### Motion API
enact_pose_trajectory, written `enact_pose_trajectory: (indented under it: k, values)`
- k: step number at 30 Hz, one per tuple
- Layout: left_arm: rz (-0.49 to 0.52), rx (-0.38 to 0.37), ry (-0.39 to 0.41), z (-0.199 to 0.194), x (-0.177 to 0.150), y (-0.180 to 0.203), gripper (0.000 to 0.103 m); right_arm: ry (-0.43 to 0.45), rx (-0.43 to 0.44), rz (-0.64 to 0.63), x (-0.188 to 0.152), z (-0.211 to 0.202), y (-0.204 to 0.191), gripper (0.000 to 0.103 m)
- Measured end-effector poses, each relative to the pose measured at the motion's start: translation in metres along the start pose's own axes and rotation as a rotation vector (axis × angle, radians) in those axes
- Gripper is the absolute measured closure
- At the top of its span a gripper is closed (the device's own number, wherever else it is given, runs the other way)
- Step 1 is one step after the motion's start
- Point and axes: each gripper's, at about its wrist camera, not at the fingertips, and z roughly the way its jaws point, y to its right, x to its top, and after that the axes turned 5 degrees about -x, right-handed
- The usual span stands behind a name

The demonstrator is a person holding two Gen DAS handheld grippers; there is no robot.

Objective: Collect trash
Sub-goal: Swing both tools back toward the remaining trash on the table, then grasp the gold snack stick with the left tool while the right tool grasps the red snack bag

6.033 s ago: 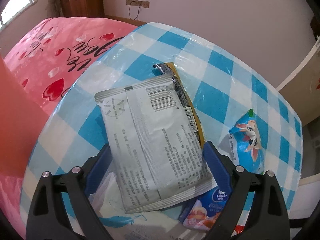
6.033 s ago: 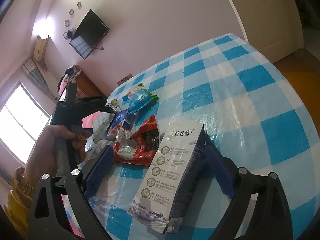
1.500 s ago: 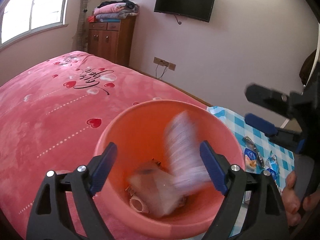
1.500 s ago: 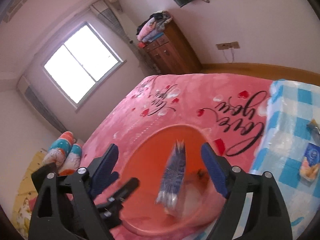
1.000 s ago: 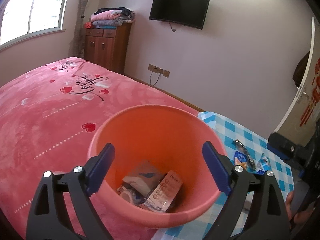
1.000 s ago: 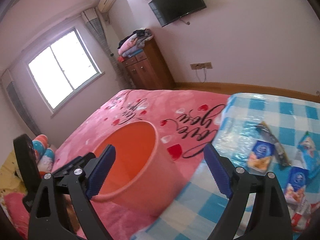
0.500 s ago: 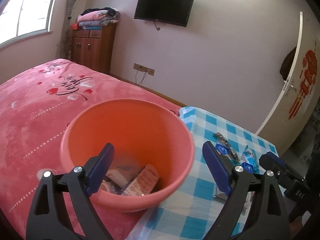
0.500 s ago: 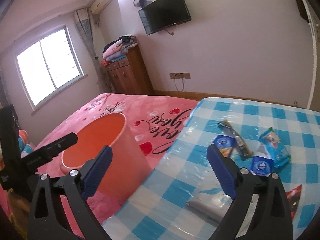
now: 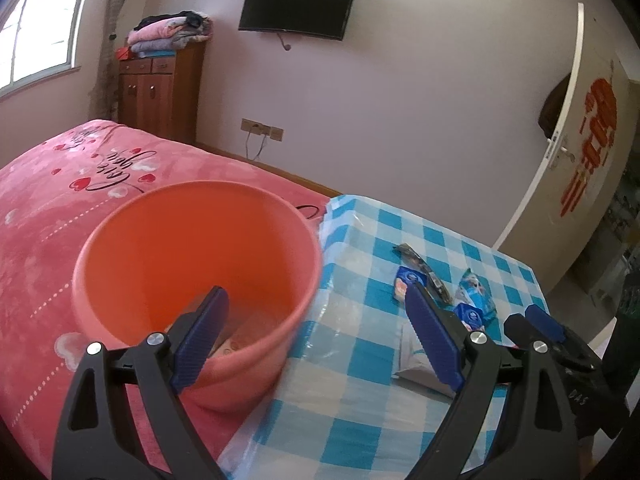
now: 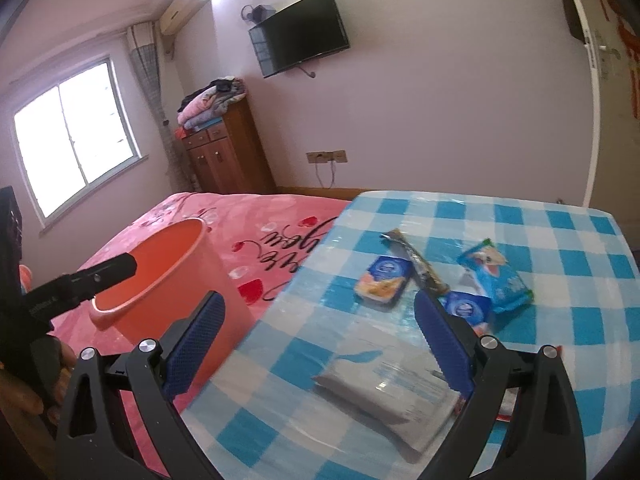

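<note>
The left wrist view looks down into the orange bucket (image 9: 192, 264), which stands on the pink bedspread (image 9: 48, 208) just beside the checked table (image 9: 360, 408); only here do a few wrappers show at the bucket's bottom, partly hidden behind the gripper finger. The right wrist view sees the bucket only from outside, its inside hidden, but it gives the clearer look at the trash on the table. There a grey-white packet (image 10: 384, 396) lies nearest, between the fingers' line of sight. Farther back lie a small blue-and-orange carton (image 10: 382, 280), a long dark wrapper (image 10: 416, 262), a second small blue carton (image 10: 466, 307) and a light-blue bag (image 10: 496, 276) with a cartoon animal on it. The print on these is too small to read.

The left gripper (image 9: 316, 340) stands wide open and holds nothing. The right gripper (image 10: 320, 340) also stands wide open and empty; its jaws have just been opening.

The bedspread carries looping black script and red hearts, seen upside down. The door (image 9: 576, 152) bears red characters, not legible.
</note>
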Motion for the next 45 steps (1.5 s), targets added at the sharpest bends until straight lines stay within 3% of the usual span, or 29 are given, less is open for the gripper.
enact_pose_trajectory:
  k: [28, 45]
  values:
    - [0.136, -0.069, -0.127, 0.053, -0.038, 0.096, 0.013, 0.031, -0.114, 0.149, -0.048, -0.022, 0.105, 0.009]
    - [0.173, -0.045, -0.229, 0.113, -0.051, 0.14, 0.013, -0.022, -0.127, 0.275, -0.069, -0.008, 0.169, 0.009]
